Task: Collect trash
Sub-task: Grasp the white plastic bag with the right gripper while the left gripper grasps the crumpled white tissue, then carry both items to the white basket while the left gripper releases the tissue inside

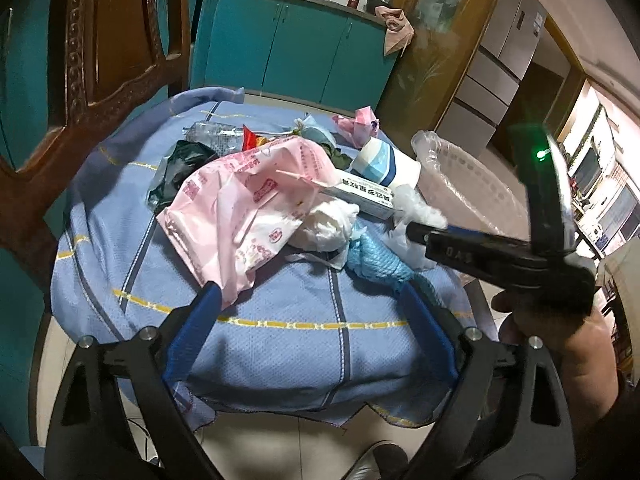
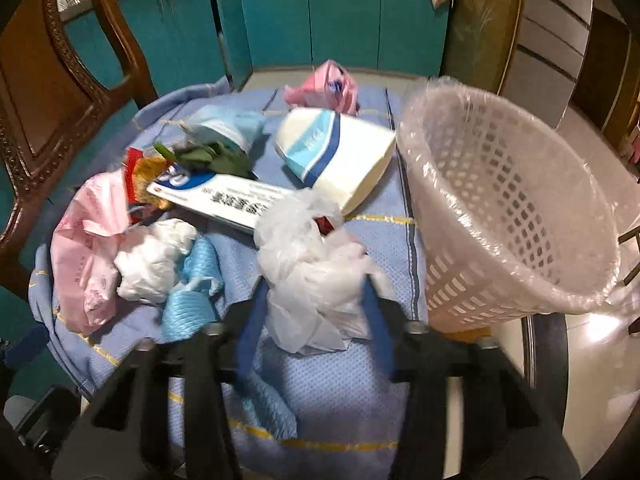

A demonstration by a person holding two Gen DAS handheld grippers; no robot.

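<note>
Trash lies in a heap on a round table under a blue cloth (image 1: 280, 312). A pink plastic bag (image 1: 248, 208), a white paper wad (image 1: 324, 224), a paper cup (image 1: 386, 164), a flat white box (image 1: 364, 196) and a blue wrapper (image 1: 372, 260) show in the left wrist view. My left gripper (image 1: 308, 300) is open and empty, its left finger beside the pink bag's edge. My right gripper (image 2: 316, 276) is closed around a crumpled white plastic bag (image 2: 316, 264) on the cloth. A white lined basket (image 2: 508, 208) stands at the table's right edge.
A carved wooden chair (image 1: 80, 92) stands at the table's left. Teal cabinets (image 1: 288, 48) run along the back, with pots on the counter. A second pink bag (image 2: 324, 84) lies at the table's far side. A dark bag (image 1: 176, 168) lies behind the pink one.
</note>
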